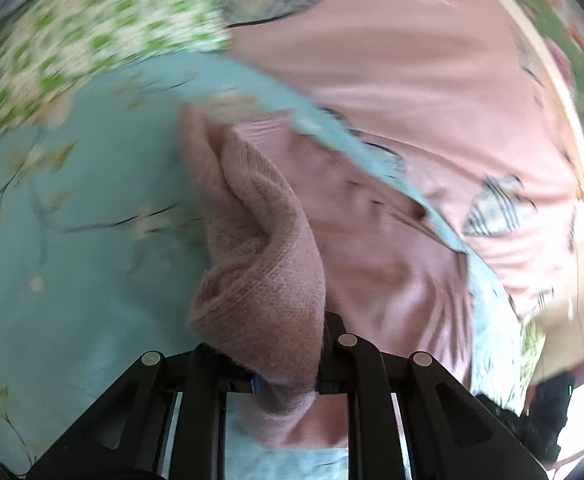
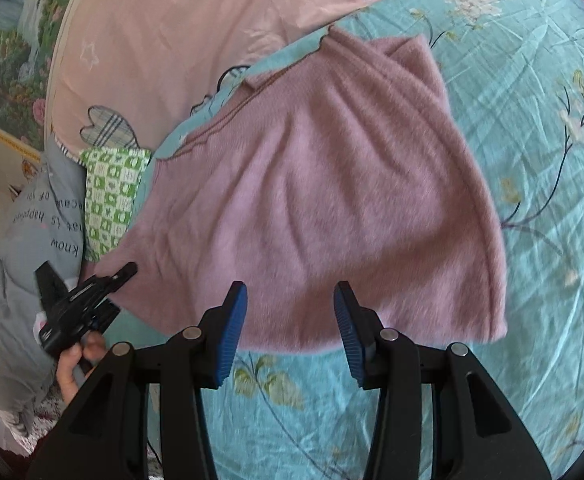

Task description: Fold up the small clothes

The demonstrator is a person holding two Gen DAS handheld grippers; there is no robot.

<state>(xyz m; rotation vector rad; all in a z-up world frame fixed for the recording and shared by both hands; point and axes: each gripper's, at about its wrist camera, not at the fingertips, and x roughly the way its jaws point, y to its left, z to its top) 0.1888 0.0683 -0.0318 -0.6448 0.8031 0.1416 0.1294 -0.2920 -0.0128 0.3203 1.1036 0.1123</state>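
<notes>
A pink fuzzy knit garment (image 2: 312, 200) lies spread on the turquoise floral bedsheet (image 2: 532, 160). My right gripper (image 2: 289, 322) is open and empty, with its blue pads just above the garment's near hem. My left gripper (image 1: 285, 376) is shut on a bunched corner of the pink garment (image 1: 259, 264), which rises in folds in front of the camera. In the right wrist view the left gripper (image 2: 125, 272) shows at the garment's left corner, held by a hand (image 2: 75, 364).
A pink quilt with plaid hearts (image 2: 171, 40) lies beyond the garment. A green checked pillow (image 2: 109, 196) and a grey printed pillow (image 2: 31, 232) sit at the left. A floral wall picture (image 2: 7, 60) is at the far left.
</notes>
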